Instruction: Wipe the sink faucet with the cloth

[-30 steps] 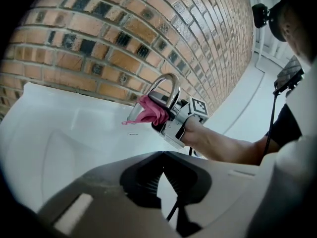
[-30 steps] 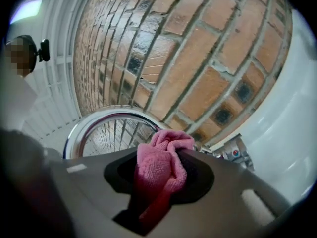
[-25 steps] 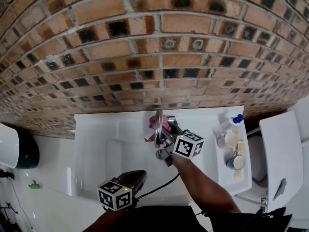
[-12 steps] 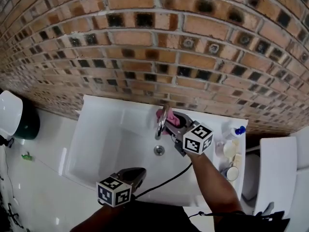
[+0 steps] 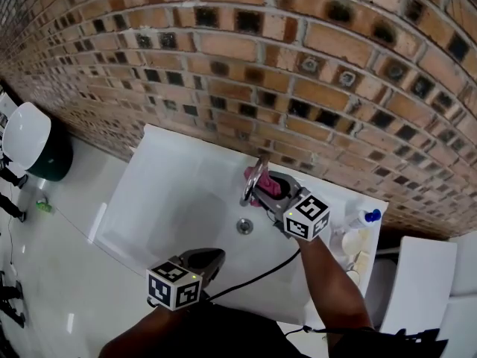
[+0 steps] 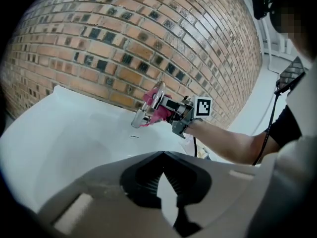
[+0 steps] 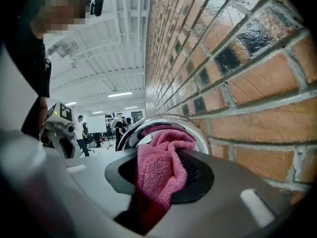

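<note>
A chrome faucet (image 5: 252, 182) arches over the white sink (image 5: 171, 200) below the brick wall. My right gripper (image 5: 270, 195) is shut on a pink cloth (image 5: 267, 184) and holds it against the faucet's right side. In the right gripper view the cloth (image 7: 163, 152) bulges between the jaws of that gripper (image 7: 159, 180), with the faucet's chrome curve (image 7: 148, 124) just behind. My left gripper (image 5: 212, 259) hangs over the sink's front edge, shut and empty. The left gripper view shows its jaws (image 6: 164, 175) closed, and beyond them the faucet (image 6: 147, 107), the cloth (image 6: 157, 113) and the right gripper (image 6: 174, 114).
The drain (image 5: 244, 226) lies under the spout. A bottle with a blue cap (image 5: 364, 218) and small jars (image 5: 352, 242) stand on the sink's right ledge. A white-lidded green bin (image 5: 33, 146) sits on the floor at left. A cable runs across the sink's front.
The head view has swung, so the sink now sits skewed in the frame. My right gripper has slid the cloth a little up the faucet toward the wall. The left gripper has barely moved.
</note>
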Demonstrator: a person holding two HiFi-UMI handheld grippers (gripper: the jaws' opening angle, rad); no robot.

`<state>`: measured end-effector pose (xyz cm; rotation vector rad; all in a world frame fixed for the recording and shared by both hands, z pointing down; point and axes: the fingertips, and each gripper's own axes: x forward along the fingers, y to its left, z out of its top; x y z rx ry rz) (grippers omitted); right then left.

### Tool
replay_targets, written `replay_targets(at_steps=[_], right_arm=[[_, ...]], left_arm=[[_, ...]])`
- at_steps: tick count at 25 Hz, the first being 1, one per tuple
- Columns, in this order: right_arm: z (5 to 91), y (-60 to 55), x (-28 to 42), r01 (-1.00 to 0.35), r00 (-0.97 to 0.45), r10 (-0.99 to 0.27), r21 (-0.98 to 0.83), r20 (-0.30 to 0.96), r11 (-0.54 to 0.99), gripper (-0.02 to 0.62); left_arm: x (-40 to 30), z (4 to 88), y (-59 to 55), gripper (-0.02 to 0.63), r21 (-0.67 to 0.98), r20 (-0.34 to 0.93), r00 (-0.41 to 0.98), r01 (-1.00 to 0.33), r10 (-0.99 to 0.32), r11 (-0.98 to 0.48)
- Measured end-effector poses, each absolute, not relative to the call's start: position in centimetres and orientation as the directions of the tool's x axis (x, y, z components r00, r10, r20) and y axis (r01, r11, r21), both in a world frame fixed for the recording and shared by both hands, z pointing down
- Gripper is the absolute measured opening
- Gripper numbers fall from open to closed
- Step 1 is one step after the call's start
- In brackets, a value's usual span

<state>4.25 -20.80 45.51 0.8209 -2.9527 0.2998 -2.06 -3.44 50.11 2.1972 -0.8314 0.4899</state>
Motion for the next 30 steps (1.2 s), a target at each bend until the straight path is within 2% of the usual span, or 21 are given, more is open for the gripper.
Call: replay_targets(at_steps=[8, 14, 20, 25, 30], right_arm=[[45.8, -19.1, 4.0, -0.468, -0.835, -0.504, 0.196, 0.220, 0.862, 0.121], [47.8, -17.4, 3.5, -0.406, -0.820, -0.492, 0.309, 0.293, 0.860, 0.121], [49.0, -15.6, 2.5, -0.365, -0.824, -0.478, 0.359, 0.305, 0.859, 0.121], [50.2, -14.6, 2.6, -0.362, -0.821, -0.464, 0.327, 0.331, 0.873, 0.121], [52.5, -12.4, 2.4, -0.310, -0.832, -0.392, 0.257, 0.392, 0.915, 0.121]], left_arm=[[-1.3, 50.3, -2.8, 0.003, 0.481, 0.576, 0.690, -0.719, -0.438, -0.501], [-1.0, 50.5, -2.5, 0.003, 0.479, 0.585, 0.681, -0.729, -0.440, -0.490], [-0.8, 50.7, -2.4, 0.003, 0.476, 0.593, 0.677, -0.732, -0.436, -0.488], [-0.5, 50.9, -2.3, 0.003, 0.476, 0.595, 0.680, -0.728, -0.429, -0.493], [-0.4, 51.1, -2.2, 0.003, 0.477, 0.600, 0.683, -0.724, -0.417, -0.498]])
